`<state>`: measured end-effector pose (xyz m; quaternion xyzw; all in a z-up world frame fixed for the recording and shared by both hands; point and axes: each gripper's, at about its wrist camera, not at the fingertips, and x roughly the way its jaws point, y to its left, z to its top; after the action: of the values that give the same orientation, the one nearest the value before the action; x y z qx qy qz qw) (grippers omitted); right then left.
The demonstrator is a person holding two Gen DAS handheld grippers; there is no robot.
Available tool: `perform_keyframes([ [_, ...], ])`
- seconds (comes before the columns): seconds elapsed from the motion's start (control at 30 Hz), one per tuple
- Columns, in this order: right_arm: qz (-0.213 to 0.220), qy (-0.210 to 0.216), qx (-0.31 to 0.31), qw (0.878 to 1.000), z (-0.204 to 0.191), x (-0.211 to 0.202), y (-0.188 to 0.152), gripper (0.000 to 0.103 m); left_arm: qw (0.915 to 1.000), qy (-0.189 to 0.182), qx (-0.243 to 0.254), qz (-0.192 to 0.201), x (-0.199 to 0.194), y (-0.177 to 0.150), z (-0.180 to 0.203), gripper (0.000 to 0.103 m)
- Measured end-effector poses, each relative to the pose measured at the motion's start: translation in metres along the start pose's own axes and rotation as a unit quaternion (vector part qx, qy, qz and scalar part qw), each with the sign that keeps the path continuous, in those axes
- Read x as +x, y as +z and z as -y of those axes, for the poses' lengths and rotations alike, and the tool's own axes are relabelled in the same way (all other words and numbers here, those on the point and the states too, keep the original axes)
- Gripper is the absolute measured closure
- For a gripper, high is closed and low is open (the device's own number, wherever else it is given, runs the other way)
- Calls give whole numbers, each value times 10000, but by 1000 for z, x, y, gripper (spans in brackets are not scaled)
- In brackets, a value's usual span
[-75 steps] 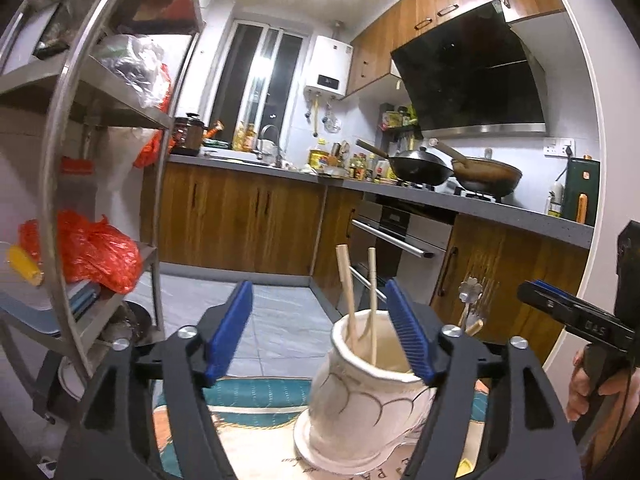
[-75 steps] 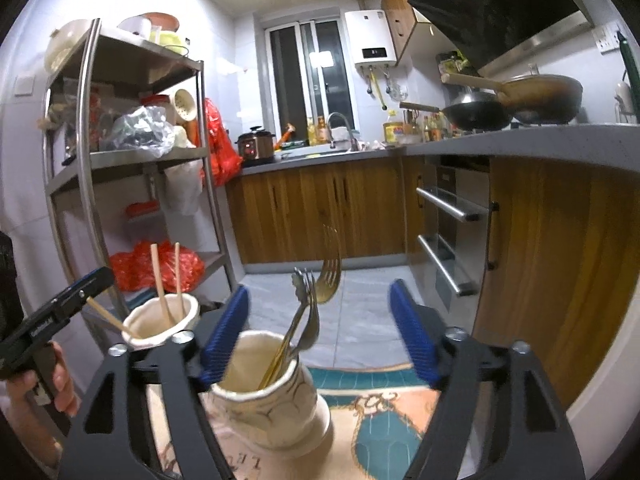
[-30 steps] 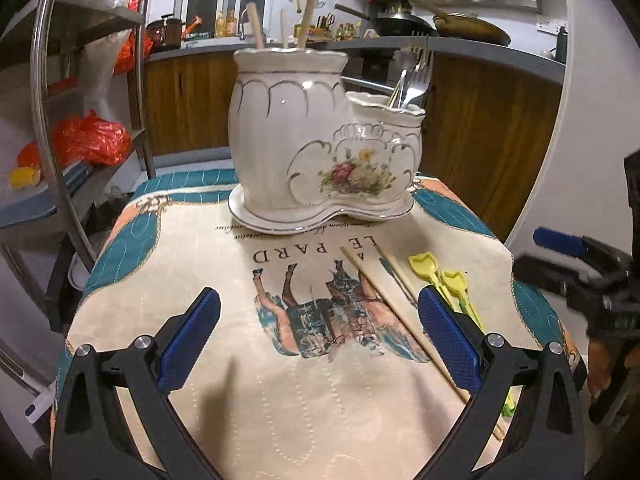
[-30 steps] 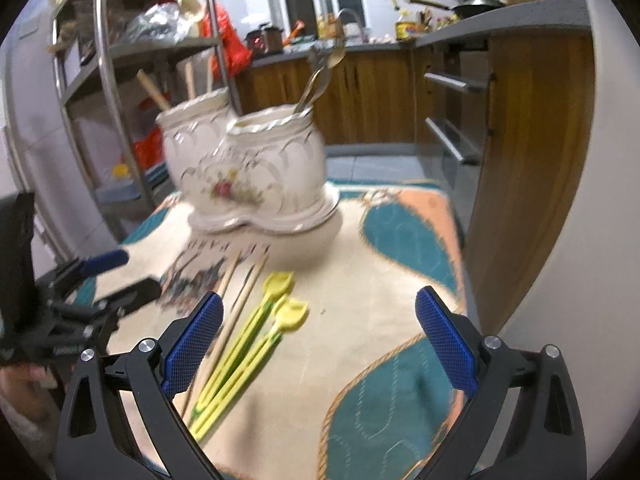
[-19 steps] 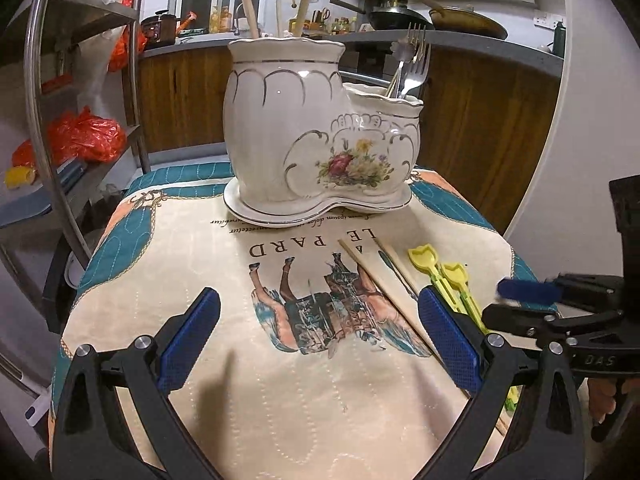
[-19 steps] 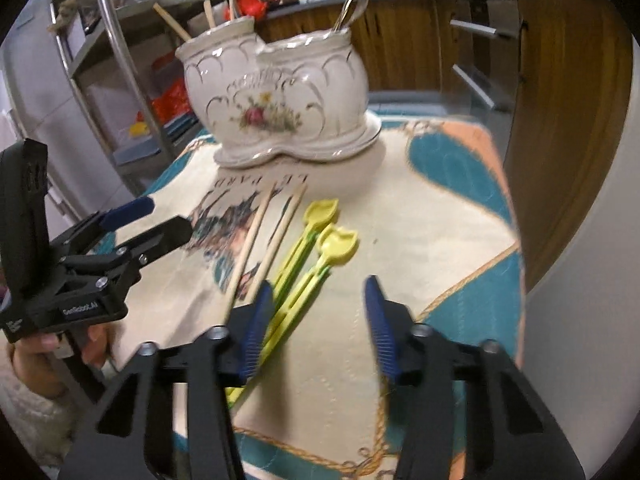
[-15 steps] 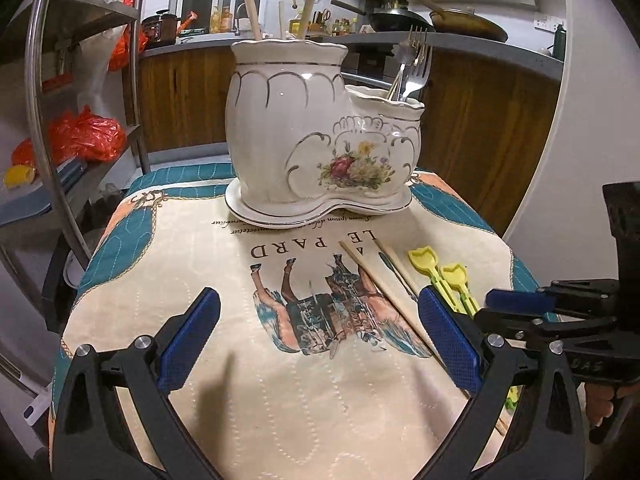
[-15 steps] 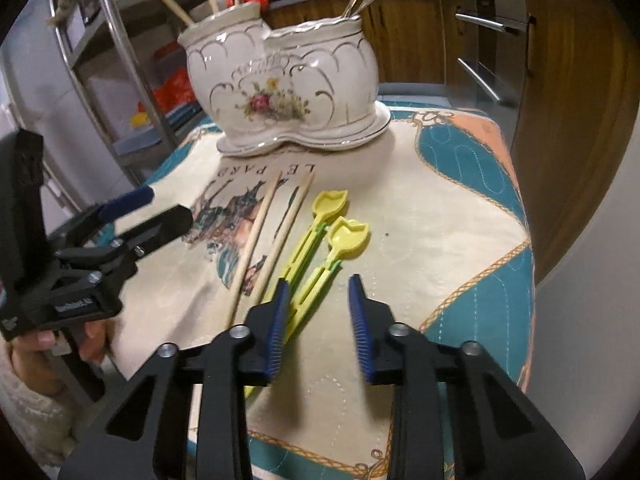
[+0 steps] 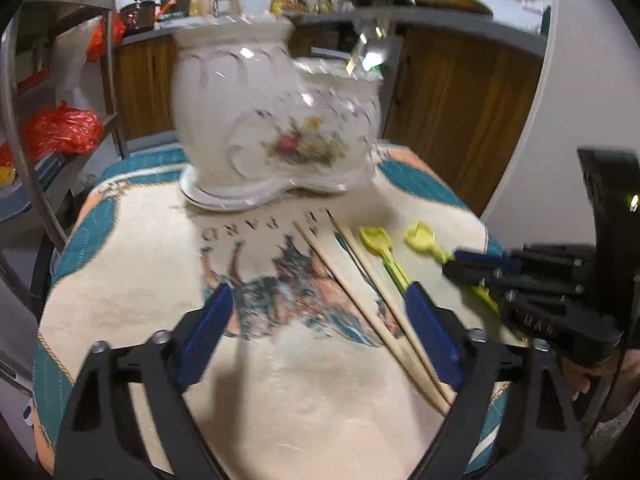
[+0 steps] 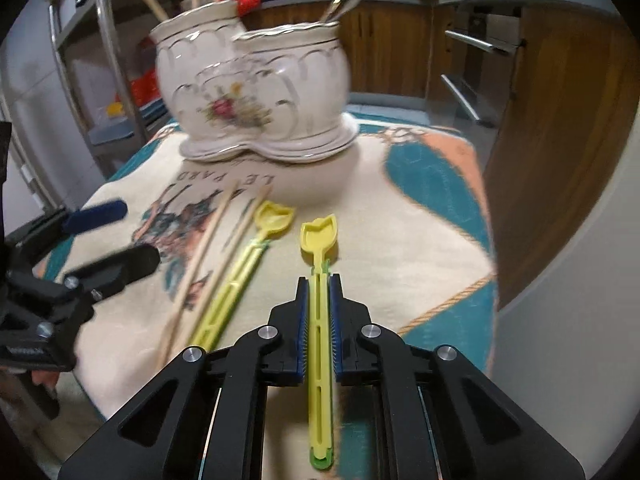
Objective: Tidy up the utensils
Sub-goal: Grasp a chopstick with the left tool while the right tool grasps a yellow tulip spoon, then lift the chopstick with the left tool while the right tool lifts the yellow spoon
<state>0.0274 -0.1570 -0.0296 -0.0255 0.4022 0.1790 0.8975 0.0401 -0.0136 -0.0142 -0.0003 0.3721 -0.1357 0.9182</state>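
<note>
My right gripper [image 10: 319, 284] is shut on the handle of a yellow spoon [image 10: 319, 236], its bowl pointing at the white ceramic utensil holder [image 10: 256, 92]. A second yellow spoon [image 10: 256, 248] and two wooden chopsticks [image 10: 208, 248] lie on the cloth to its left. My left gripper [image 9: 320, 316] is open above the cloth, with the chopsticks [image 9: 360, 300] at its right finger. The holder [image 9: 276, 120] has chopsticks in its tall pot and metal cutlery [image 10: 340, 0] in its low pot. The right gripper also shows in the left wrist view [image 9: 476, 264].
The printed tablecloth [image 10: 420, 208] covers a small table whose edges fall off on all sides. A metal shelf rack [image 9: 24, 120] with red bags stands to the left. Wooden kitchen cabinets [image 10: 560, 140] stand close on the right.
My right gripper has closed on the right-hand yellow spoon's handle. My left gripper has narrowed, moved forward and lower over the cloth.
</note>
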Motion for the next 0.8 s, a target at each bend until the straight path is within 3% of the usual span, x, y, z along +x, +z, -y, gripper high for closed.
perform_keyframes([
  [0.1, 47, 150, 153, 9998, 10, -1, -2, 92, 9996, 65, 9, -291, 11, 0, 11, 43],
  [0.17, 96, 137, 106, 9998, 11, -3, -2, 92, 9991, 127, -64, -392, 16, 1, 14, 49],
  [0.23, 158, 137, 53, 9998, 11, -6, -3, 92, 9984, 343, -1, -451, 19, 2, 19, 58],
  [0.37, 203, 221, 5, 9995, 12, -9, -4, 92, 9971, 532, 130, -536, 26, 3, 26, 63],
  [0.5, 158, 270, -183, 9993, 7, -9, -5, 92, 9962, 507, 364, -612, 28, 5, 31, 91],
  [0.8, 2, 560, -483, 9973, 5, -12, -4, 92, 9896, 350, 991, -979, 16, 1, 15, 97],
])
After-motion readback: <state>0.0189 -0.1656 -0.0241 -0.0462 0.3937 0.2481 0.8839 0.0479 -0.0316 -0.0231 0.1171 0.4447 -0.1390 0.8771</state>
